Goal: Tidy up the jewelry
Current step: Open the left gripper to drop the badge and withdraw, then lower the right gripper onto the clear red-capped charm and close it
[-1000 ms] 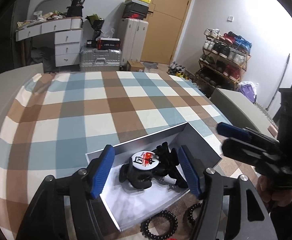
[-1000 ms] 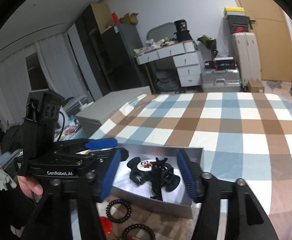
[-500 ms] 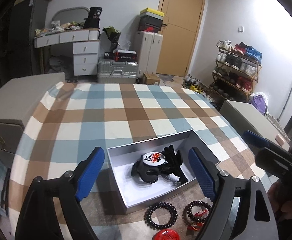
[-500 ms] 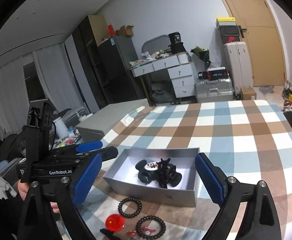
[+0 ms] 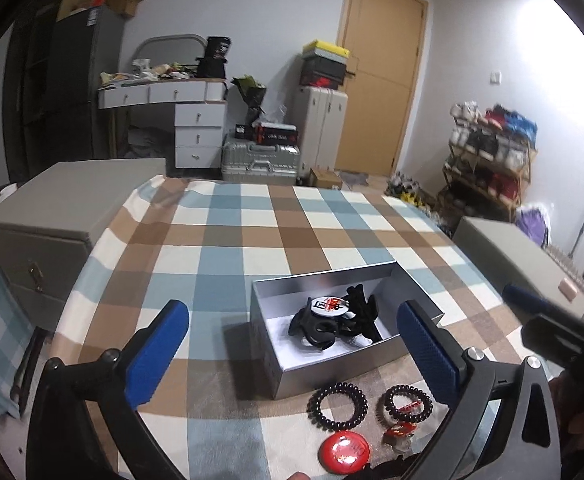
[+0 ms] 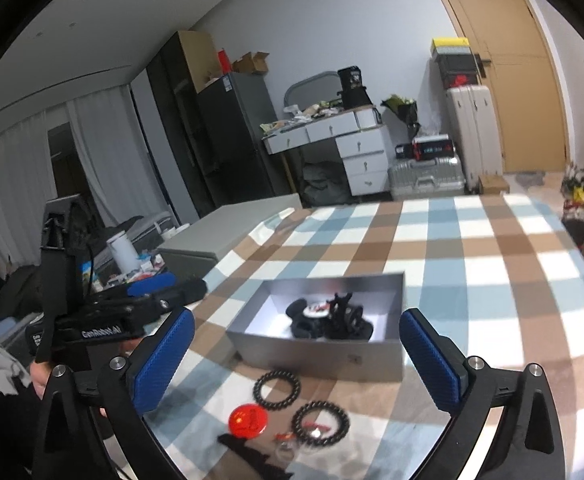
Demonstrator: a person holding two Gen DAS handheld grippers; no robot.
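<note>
Two tongs hang over the checked worktop, both tipped a little downward and both still spreading their jaws, with nothing between the blue ribbed pads. The left tongs frame the scene from the near edge; seen from the right wrist they lie at nine o'clock, black, flat-sided and held by a hand at the grip. The right tongs appear in the left wrist view at three o'clock as a dark, blurred bar with one blue tip.

The cloth is soft, squared in blue, brown and cream. On it, near the centre of both views, sits a shallow rectangular box of matt silver card with a white inner floor. Inside lies a tangle of black hair claws, glossy and toothed, with a round white badge on top.

At six o'clock from the box, on the bare cloth, lie two black spiral coil hair ties, ring-shaped and beaded-looking, side by side. Just nearer sits a shiny red disc, and beside it a small red trinket, too blurred to identify.
</note>
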